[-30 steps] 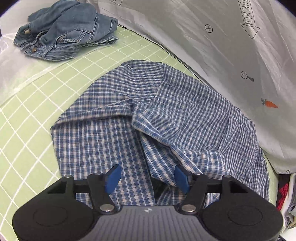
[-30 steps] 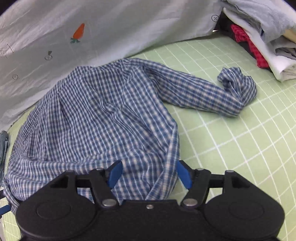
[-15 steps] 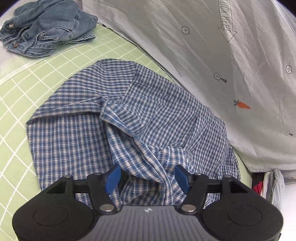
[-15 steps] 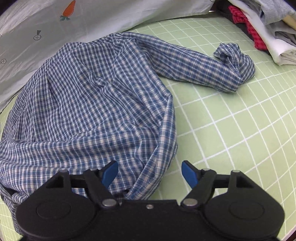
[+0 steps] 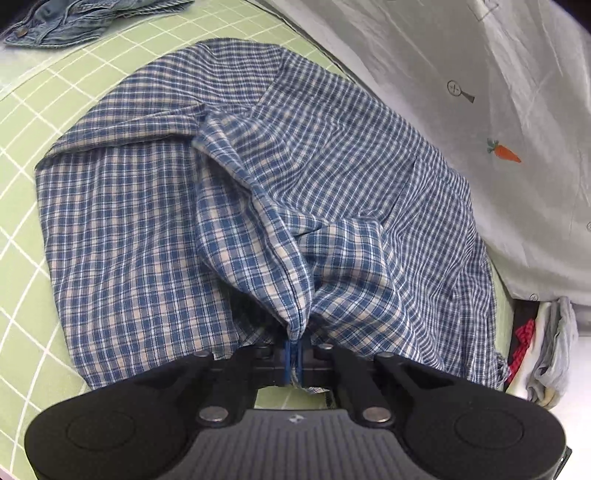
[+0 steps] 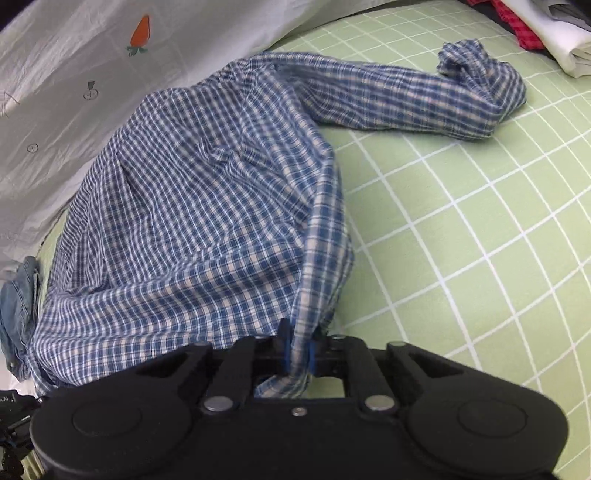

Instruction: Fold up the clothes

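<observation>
Green grid mat, checked shirt crumpled, L gripper & R gripper just closed, both pinching shirt hem.

Even, soft light; strong fisheye bending at edges, perhaps slight blur.

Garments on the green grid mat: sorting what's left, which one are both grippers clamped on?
The blue-and-white checked shirt, pinched by left gripper and right gripper; the crumpled blue denim garment lies untouched.
</observation>
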Action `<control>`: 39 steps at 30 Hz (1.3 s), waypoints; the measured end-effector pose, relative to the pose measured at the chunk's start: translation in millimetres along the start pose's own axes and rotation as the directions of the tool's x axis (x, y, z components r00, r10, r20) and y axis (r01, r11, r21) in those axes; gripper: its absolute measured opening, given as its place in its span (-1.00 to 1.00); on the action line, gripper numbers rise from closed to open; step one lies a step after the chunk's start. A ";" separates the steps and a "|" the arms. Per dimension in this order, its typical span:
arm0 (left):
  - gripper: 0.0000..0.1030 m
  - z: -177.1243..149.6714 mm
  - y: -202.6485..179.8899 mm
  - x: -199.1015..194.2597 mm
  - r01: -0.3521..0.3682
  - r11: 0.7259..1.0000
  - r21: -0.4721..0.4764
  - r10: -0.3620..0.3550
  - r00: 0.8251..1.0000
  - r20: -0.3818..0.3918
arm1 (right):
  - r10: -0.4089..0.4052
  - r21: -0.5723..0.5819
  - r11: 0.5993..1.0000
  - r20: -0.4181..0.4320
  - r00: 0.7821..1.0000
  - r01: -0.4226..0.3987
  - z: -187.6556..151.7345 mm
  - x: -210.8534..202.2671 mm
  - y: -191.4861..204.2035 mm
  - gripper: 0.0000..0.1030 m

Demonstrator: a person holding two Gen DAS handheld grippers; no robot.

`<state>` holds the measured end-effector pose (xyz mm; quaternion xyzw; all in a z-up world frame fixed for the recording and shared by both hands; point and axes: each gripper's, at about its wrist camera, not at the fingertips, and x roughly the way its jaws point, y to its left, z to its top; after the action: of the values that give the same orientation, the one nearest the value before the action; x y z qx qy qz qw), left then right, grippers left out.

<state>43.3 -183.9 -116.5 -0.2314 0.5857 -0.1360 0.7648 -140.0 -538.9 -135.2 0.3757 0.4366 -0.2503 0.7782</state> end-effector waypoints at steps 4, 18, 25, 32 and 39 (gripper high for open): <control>-0.97 2.0 8.0 -48.4 0.054 0.998 0.013 -0.055 0.994 0.093 | 0.032 -0.007 0.999 0.115 0.993 -0.031 5.4 -43.8 -14.4 -0.90; -0.97 23.3 70.7 -137.0 0.308 0.930 -0.199 -0.265 0.940 0.215 | 0.085 0.039 0.995 0.225 0.971 -0.096 4.3 -122.9 -58.1 -0.92; -0.55 5.9 62.0 -73.7 -0.157 0.987 0.036 0.151 0.980 0.127 | -0.060 -0.040 0.997 0.190 0.980 0.069 -17.7 -80.7 -65.2 -0.20; 0.26 -17.2 72.2 -58.2 -0.197 0.978 0.073 0.190 0.977 0.100 | -0.113 -0.033 0.992 0.143 0.983 0.119 -52.1 -64.6 -79.1 0.44; 0.37 -41.6 82.5 -57.6 -0.141 0.985 0.101 0.138 0.990 0.039 | -0.172 0.014 0.985 0.077 0.982 0.172 -80.7 -54.2 -96.7 0.50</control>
<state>-17.8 -93.8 -119.5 -0.1521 0.5805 -0.1084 0.7926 -275.8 -528.0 -150.8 0.3295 0.4358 -0.3327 0.7687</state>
